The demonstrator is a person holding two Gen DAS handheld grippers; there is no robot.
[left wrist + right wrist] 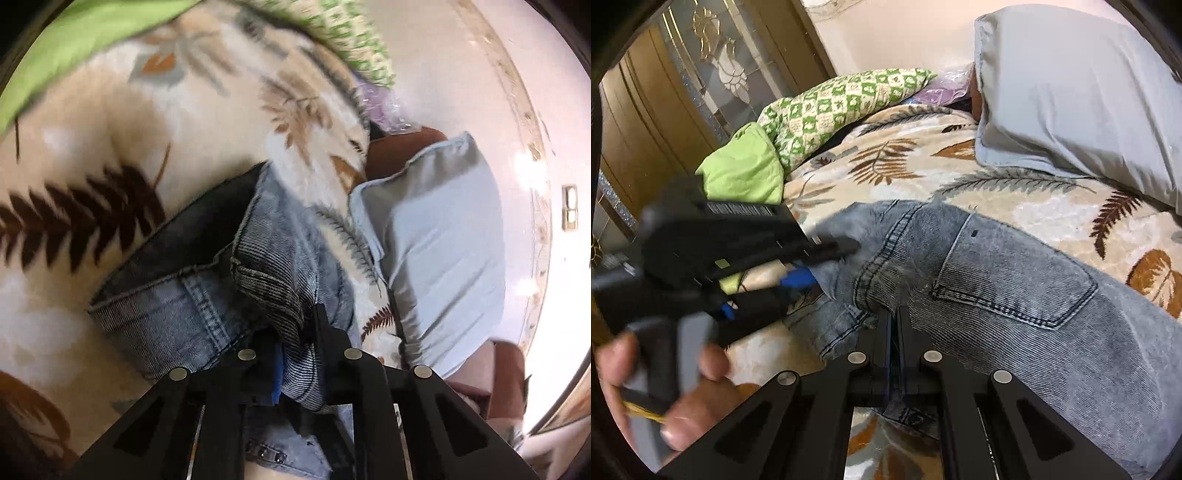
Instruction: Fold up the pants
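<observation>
1. Denim fills the space right in front of both cameras: the jeans (997, 280) lie on the bed's leaf-print blanket (1052, 206), back pocket facing up.
2. The right claw (894, 332) is squeezed together on a fold of the jeans, near the middle seam, just beside the pocket.
3. The left claw (295, 339) is clamped on a bunched-up bit of the jeans (258, 266), by the waistband end. In the right view it comes in from the left side, held by a hand (665, 387).
4. Both claws pinch the same end of the jeans, close to each other. The left one is nearer the edge of the cloth.
5. The long way of the jeans seems to run off to the right and toward the camera, away from both claws. The legs are out of sight.
6. A grey pillow (1071, 92) sits behind the jeans, well apart. Green bedding (827, 107) is piled at the far left.
7. I think the next fold has to carry this end over toward the legs.
</observation>
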